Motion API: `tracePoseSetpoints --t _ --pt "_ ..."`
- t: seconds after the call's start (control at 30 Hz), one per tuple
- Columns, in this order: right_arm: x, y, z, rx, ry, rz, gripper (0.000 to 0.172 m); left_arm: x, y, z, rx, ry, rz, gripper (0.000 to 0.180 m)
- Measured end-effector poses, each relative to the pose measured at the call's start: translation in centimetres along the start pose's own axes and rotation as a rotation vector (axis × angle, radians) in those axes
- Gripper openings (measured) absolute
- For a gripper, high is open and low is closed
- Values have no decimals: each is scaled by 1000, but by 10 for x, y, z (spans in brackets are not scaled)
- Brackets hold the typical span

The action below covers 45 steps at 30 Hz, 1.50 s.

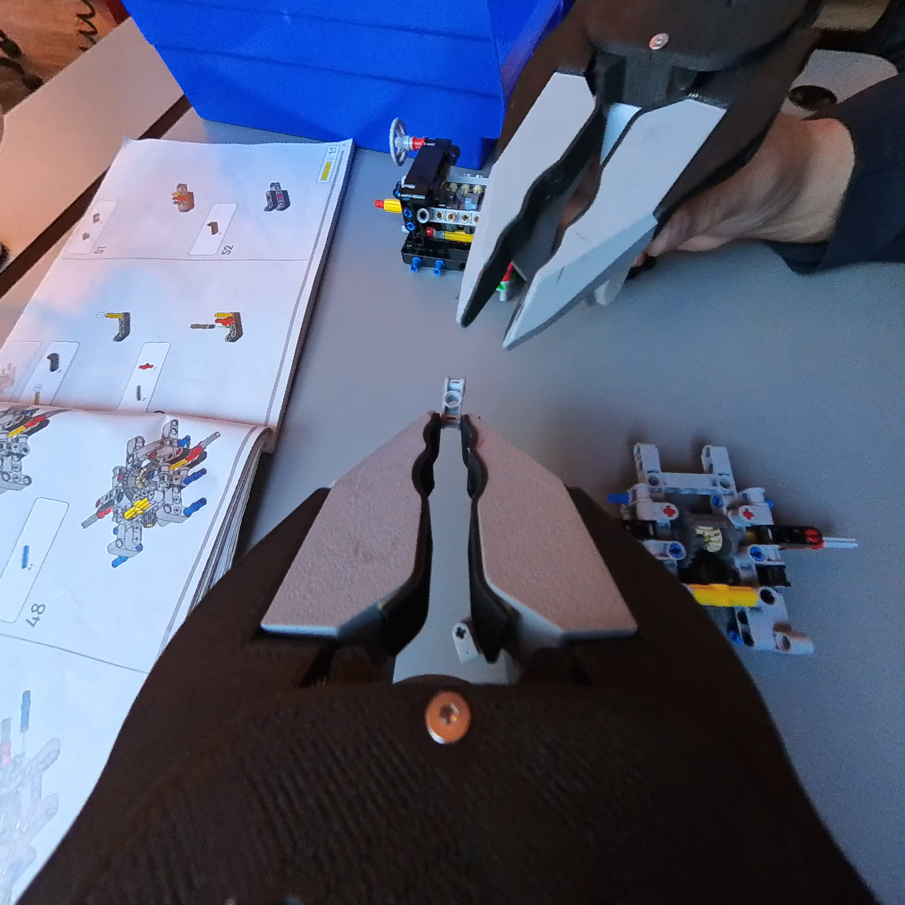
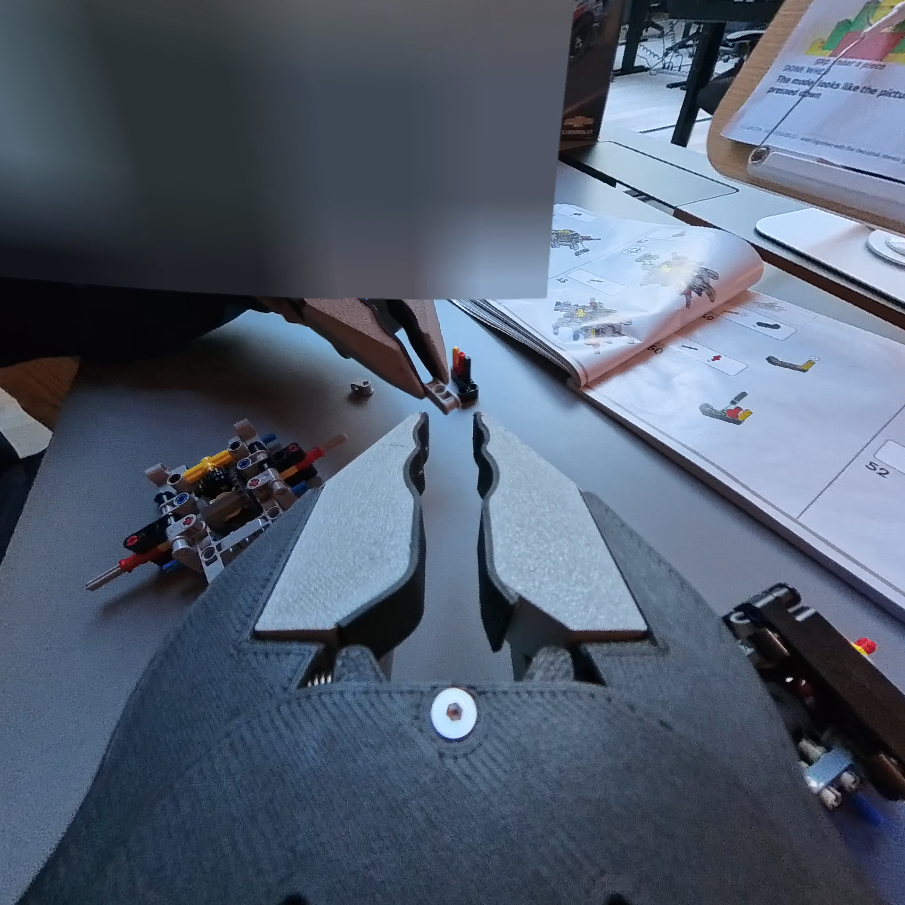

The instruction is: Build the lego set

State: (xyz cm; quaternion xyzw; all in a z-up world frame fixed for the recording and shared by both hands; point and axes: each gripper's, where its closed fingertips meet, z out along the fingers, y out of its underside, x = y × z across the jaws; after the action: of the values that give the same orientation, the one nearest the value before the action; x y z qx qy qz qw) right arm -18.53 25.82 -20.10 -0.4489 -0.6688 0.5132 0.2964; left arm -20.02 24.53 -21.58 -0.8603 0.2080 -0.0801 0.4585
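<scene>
My left gripper is shut on a small light grey connector piece, which sticks out past the fingertips just above the grey table. In the right wrist view the left gripper holds that piece next to a small black piece with red and yellow pins standing on the table. My right gripper is open and empty, its tips a short way from the held piece. It faces the left gripper in the left wrist view, held by a hand.
A grey assembly lies to the right of the left gripper, and shows in the right wrist view. A black assembly stands by a blue bin. An open instruction booklet lies on the left. A loose grey piece lies nearby. Less than 4 cm separates the two grippers' tips.
</scene>
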Motion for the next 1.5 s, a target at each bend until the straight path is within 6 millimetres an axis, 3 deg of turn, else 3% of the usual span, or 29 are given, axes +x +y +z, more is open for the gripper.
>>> tracePoseSetpoints --t 0.2,0.37,0.73,1.07,1.23,1.37,1.5 --pt "-6 1 2 -10 -33 -16 17 14 -8 -2 31 31 77 5" --pt "-25 4 6 -33 -114 -73 13 29 -8 -1 35 87 131 5" --pt "-28 5 5 -43 -93 -138 5 31 -6 2 45 97 137 6" --pt "-19 -12 -5 36 73 -410 5 26 8 8 -23 207 -128 21" --pt "-29 -9 0 32 55 -496 5 40 -5 3 38 308 -186 23" --pt "-30 -14 -2 80 34 -493 5 36 -7 2 57 327 -253 21" --pt "-28 -22 -7 161 55 -598 4 33 -2 2 38 342 -294 19"
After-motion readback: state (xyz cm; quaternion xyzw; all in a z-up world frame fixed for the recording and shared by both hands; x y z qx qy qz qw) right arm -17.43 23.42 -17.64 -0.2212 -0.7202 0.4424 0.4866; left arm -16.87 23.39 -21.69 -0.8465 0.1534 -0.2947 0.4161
